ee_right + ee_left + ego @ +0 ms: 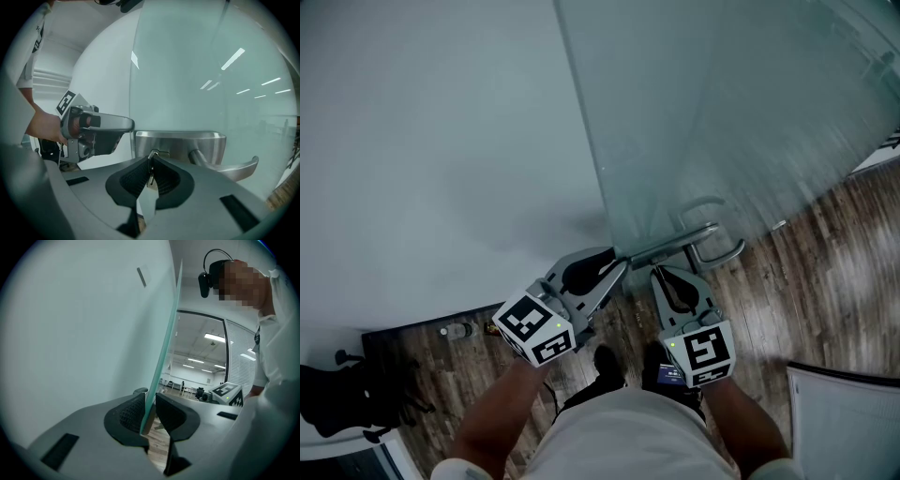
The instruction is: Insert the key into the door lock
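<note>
Nearest to us, low in the head view, the person's forearms (502, 412) reach out toward the door. The right tool (150, 164) is clenched on the key (150, 175), a thin metal sliver pinched between the ribbed pads, dead centre in the right gripper view. Its far end meets a small slot in the lower left part of the lock plate (187, 143). Whether it has gone in at all, I can't tell from here. The left tool (149, 401) is clamped across the edge of the glass door (165, 343), a pad on either face, steadying the panel.

My read is that this is the seating step. It's best done with the key square to the plate, pushed straight along the tool's own line, with no twist until it bottoms out. The left grip should brace the door so the push doesn't swing it away.

Just past the key and to its right, the lever handle (229, 168) juts from the plate. In the head view the right tool sits just beside it, so there's little room to drift rightward. To the left, the left tool's body is close, and the two tips are near each other at the door edge. The open room for backing off is toward the person. Farther out, a pale wall (441, 122) fills the upper left, frosted glass fills the upper right, and wood floor (834, 234) shows at the right edge.
</note>
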A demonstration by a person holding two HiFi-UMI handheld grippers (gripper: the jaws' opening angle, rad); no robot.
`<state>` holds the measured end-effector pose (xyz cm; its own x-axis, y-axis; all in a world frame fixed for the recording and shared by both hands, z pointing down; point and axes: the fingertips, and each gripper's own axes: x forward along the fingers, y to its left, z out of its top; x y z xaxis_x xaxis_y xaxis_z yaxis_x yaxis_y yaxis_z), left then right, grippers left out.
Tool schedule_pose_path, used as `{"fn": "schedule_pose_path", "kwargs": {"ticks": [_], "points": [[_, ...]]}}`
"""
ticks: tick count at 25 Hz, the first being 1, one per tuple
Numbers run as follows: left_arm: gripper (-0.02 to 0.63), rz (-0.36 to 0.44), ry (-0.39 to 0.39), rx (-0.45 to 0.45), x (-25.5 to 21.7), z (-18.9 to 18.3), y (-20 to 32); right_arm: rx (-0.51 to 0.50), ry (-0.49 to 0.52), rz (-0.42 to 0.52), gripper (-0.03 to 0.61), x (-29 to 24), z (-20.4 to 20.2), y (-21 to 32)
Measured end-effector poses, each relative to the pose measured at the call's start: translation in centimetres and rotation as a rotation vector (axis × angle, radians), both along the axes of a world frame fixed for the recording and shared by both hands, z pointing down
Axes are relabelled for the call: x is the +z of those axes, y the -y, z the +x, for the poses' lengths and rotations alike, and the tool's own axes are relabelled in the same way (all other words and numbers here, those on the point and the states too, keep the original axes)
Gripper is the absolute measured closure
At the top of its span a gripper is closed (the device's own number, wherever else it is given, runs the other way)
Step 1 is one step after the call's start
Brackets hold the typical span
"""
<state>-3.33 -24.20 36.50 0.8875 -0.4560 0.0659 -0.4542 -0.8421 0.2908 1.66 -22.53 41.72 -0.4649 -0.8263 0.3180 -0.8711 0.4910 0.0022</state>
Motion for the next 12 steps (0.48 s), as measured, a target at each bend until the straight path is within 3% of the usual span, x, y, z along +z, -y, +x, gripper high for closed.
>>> {"fn": "schedule_pose_path", "kwargs": {"ticks": [12], "points": [[0.532, -0.031, -0.018, -0.028, -0.65, -0.09, 0.18, -0.011, -0.005, -0.002, 0.551, -0.26, -0.19, 0.11]]}}
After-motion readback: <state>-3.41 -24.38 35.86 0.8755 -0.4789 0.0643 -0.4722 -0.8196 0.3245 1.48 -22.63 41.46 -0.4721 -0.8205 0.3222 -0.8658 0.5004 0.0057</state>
